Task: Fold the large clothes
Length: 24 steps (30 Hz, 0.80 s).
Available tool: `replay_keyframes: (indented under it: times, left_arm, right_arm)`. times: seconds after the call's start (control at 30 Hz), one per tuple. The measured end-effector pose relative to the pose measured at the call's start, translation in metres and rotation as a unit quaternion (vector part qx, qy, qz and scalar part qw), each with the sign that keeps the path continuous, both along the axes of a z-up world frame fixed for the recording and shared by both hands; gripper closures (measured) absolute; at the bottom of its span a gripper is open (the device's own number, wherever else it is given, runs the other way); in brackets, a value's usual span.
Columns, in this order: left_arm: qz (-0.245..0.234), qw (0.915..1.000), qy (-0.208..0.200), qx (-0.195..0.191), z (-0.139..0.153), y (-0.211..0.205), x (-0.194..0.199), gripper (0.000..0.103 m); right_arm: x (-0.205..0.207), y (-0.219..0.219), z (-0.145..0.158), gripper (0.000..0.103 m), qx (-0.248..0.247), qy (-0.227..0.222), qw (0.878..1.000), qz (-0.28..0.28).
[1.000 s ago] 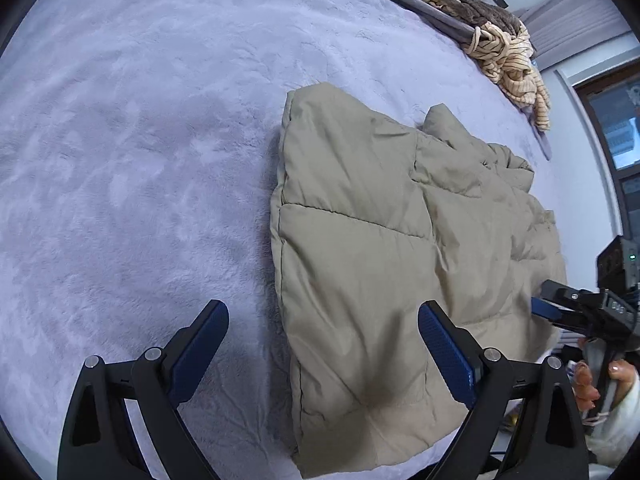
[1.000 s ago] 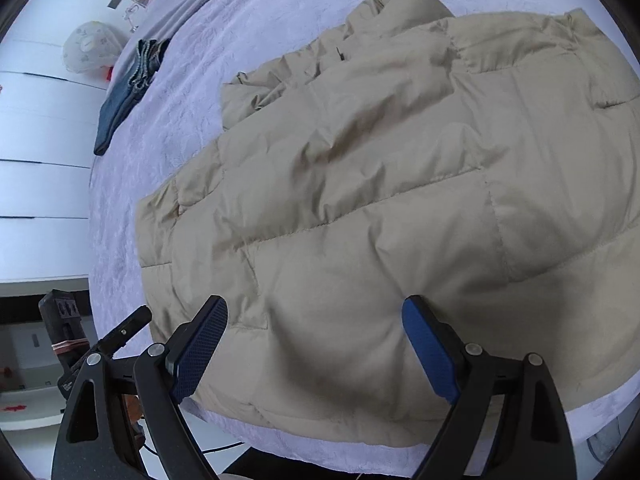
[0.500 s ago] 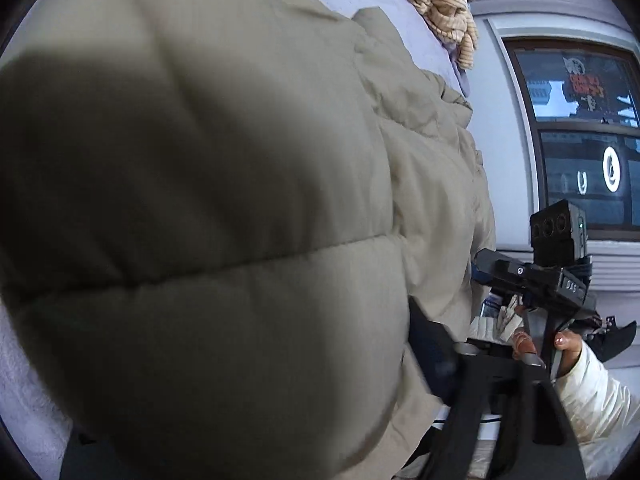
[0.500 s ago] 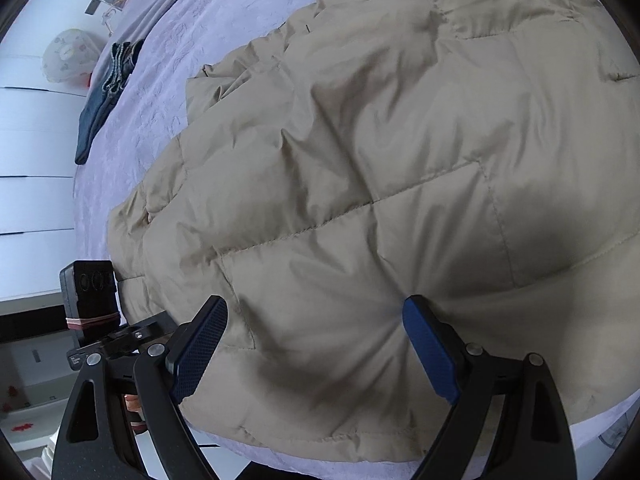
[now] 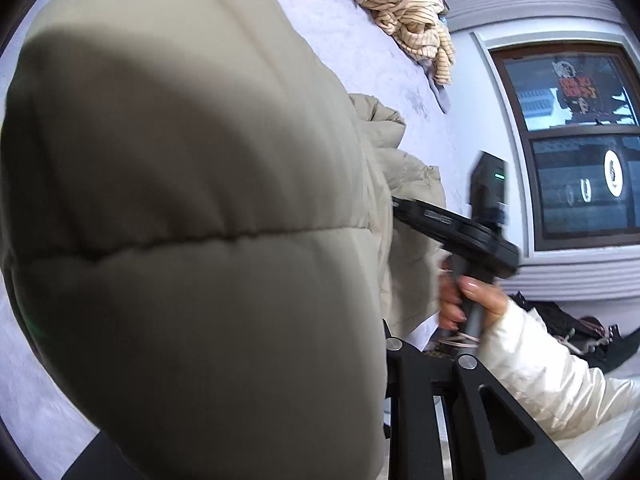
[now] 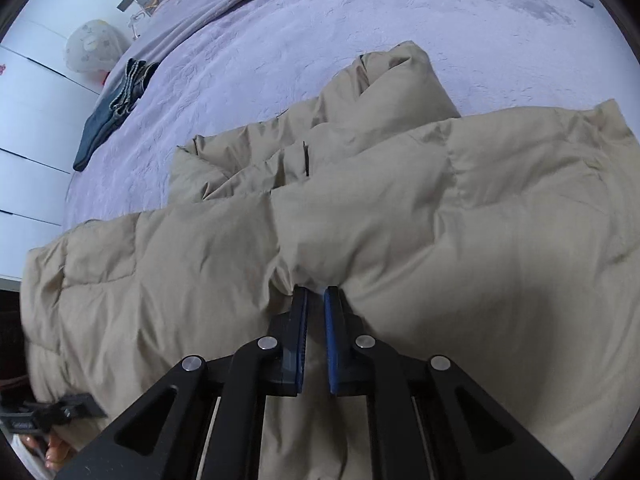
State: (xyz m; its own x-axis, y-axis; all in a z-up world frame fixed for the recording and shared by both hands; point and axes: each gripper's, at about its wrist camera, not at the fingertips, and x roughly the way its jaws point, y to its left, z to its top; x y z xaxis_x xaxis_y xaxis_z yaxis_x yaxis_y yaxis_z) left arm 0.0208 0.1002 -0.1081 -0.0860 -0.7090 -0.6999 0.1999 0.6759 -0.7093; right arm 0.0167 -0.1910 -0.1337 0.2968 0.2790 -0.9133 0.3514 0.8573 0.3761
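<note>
A large beige puffer jacket (image 6: 400, 216) lies on a lavender bed (image 6: 320, 32). My right gripper (image 6: 316, 294) is shut on a pinch of the jacket's near hem, and the fabric bunches at the blue pads. In the left wrist view the jacket (image 5: 192, 220) bulges right against the lens and hides my left gripper's fingertips; only its right black arm (image 5: 460, 400) shows. The right gripper's body (image 5: 452, 232) and the hand holding it show to the right of the jacket.
Folded dark jeans (image 6: 116, 108) lie at the bed's far left. A striped cream garment (image 5: 412, 12) is heaped at the bed's far edge. A window (image 5: 576, 136) is on the right wall. The left gripper's tip (image 6: 48, 412) shows at lower left.
My right gripper has closed from wide open onto the jacket's hem. My left gripper has stayed buried under the jacket fabric, which now covers more of its view.
</note>
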Motion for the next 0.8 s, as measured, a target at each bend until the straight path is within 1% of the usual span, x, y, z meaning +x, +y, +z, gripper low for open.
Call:
replay_keyframes:
  times: [0.1, 0.17, 0.23, 0.33, 0.4, 0.43, 0.47, 0.5, 0.53, 0.57, 0.6, 0.67, 0.73, 0.8]
  left_arm:
    - [0.017, 0.9996, -0.011, 0.019, 0.028, -0.031, -0.01, 0.077]
    - [0.022, 0.999, -0.017, 0.035, 0.041, -0.053, -0.015, 0.077]
    - [0.023, 0.998, -0.023, 0.055, 0.051, -0.077, -0.017, 0.077]
    - [0.016, 0.9959, -0.029, 0.084, 0.065, -0.114, -0.019, 0.076]
    - [0.0, 0.9946, -0.034, 0.098, 0.074, -0.137, -0.02, 0.076]
    - [-0.014, 0.9938, -0.039, 0.103, 0.079, -0.15, -0.02, 0.075]
    - [-0.027, 0.9928, -0.044, 0.108, 0.083, -0.163, -0.021, 0.07]
    - [-0.038, 0.992, -0.046, 0.111, 0.086, -0.176, -0.021, 0.06]
    - [-0.049, 0.9922, -0.045, 0.105, 0.088, -0.188, -0.02, 0.052]
    - [-0.06, 0.9926, -0.043, 0.097, 0.089, -0.202, -0.019, 0.039]
    - [-0.067, 0.9925, -0.04, 0.094, 0.089, -0.213, -0.019, 0.033]
    - [-0.092, 0.9925, -0.027, 0.075, 0.086, -0.24, -0.016, 0.03]
    - [-0.112, 0.9929, -0.004, 0.041, 0.077, -0.262, -0.015, 0.03]
    - [-0.142, 0.9896, 0.026, -0.004, 0.062, -0.29, -0.014, 0.03]
  right_arm:
    - [0.013, -0.008, -0.021, 0.095, 0.027, 0.002, 1.0, -0.001]
    - [0.019, -0.009, -0.034, 0.098, 0.038, 0.011, 0.999, 0.002]
    - [0.023, -0.011, -0.044, 0.099, 0.048, 0.016, 0.999, 0.005]
    - [0.022, -0.019, -0.052, 0.099, 0.077, 0.021, 0.997, 0.005]
    - [0.018, -0.029, -0.047, 0.099, 0.109, 0.022, 0.994, 0.002]
    - [0.013, -0.034, -0.042, 0.099, 0.119, 0.019, 0.993, -0.003]
    - [0.004, -0.042, -0.035, 0.096, 0.132, 0.011, 0.991, -0.01]
    - [-0.007, -0.051, -0.027, 0.095, 0.148, 0.0, 0.989, -0.017]
    - [-0.018, -0.06, -0.021, 0.095, 0.158, -0.009, 0.987, -0.024]
    - [-0.032, -0.071, -0.013, 0.095, 0.167, -0.02, 0.985, -0.035]
    - [-0.047, -0.081, -0.007, 0.095, 0.173, -0.029, 0.983, -0.046]
    - [-0.081, -0.101, 0.002, 0.095, 0.176, -0.042, 0.981, -0.073]
    - [-0.116, -0.119, 0.007, 0.095, 0.18, -0.051, 0.977, -0.101]
    - [-0.147, -0.133, 0.008, 0.095, 0.179, -0.053, 0.974, -0.125]
